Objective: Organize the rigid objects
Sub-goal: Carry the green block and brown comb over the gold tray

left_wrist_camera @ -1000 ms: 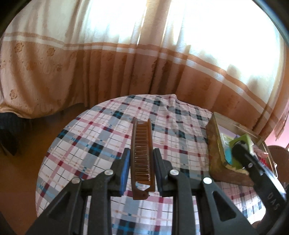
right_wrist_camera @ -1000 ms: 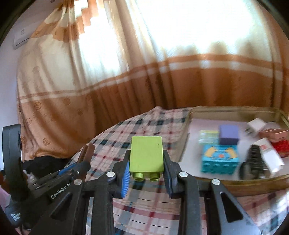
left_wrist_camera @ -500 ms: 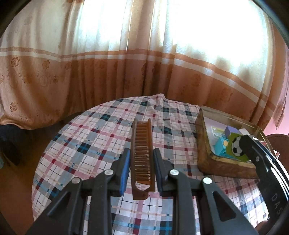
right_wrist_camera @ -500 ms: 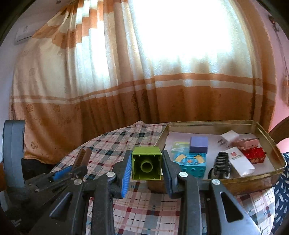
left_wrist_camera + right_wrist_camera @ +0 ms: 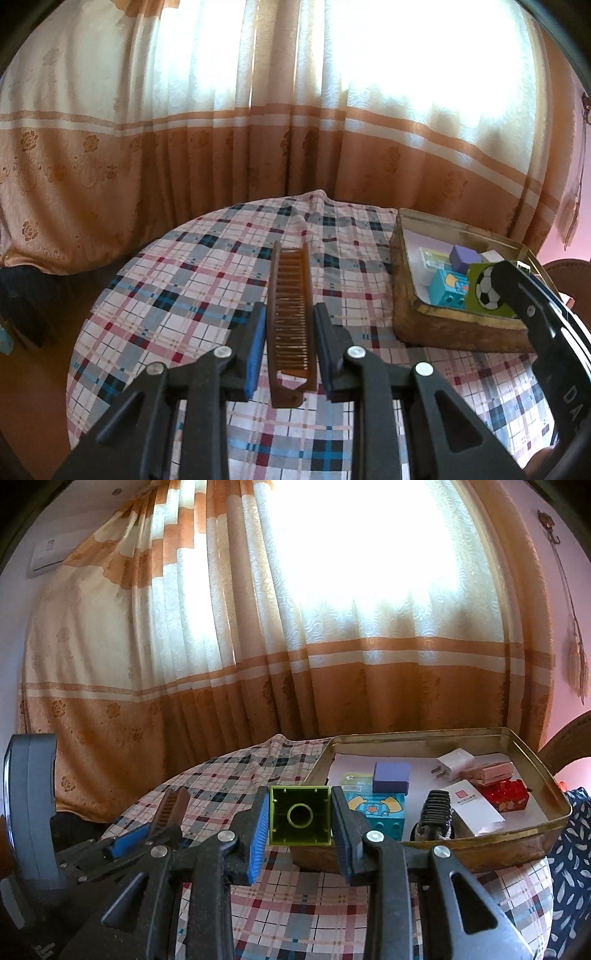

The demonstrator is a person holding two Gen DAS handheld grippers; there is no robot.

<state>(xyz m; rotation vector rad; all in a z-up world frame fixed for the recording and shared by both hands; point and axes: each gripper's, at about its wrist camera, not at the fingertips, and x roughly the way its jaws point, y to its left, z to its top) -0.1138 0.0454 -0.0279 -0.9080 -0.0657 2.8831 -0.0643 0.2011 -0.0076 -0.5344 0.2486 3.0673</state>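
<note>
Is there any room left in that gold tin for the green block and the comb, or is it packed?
The tin has bare floor along its far wall, behind the purple block and white plug. Its near side is crowded: teal block, black comb, white box, red block. The plaid tablecloth left of the tin is bare.

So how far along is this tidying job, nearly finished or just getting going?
Well along, it seems. The gold tin tray already holds a purple block, a teal block, a white charger, a red brick and more. In hand: the left gripper clamps a brown comb, the right gripper a green block, both short of the tray. Left: dropping those two in. The visible tablecloth is otherwise bare.
</note>
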